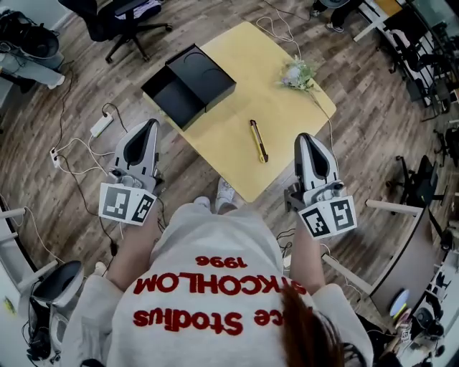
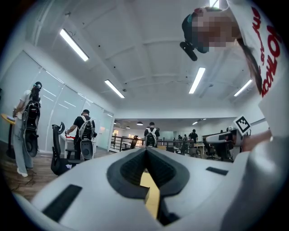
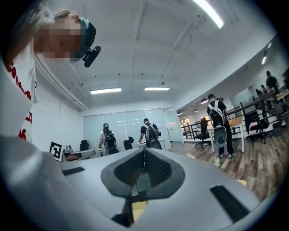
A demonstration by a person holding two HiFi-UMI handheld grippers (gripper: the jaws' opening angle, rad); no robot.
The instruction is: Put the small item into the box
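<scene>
On the yellow table [image 1: 237, 107] lies a slim gold-and-black pen-like item [image 1: 258, 140], near its front corner. An open black box [image 1: 190, 86] sits at the table's left edge, its tray pulled out toward the left. My left gripper [image 1: 149, 125] is held off the table's left front side, jaws shut and empty. My right gripper [image 1: 304, 137] hangs off the right front side, also shut with nothing in it. In the left gripper view [image 2: 145, 151] and the right gripper view [image 3: 144, 151] the jaw tips meet, pointing out across the room.
A small bunch of pale flowers [image 1: 298, 74] lies at the table's right corner. A power strip with cables [image 1: 100, 125] is on the wood floor at the left. A black office chair [image 1: 118, 21] stands beyond the table. Several people stand in the room.
</scene>
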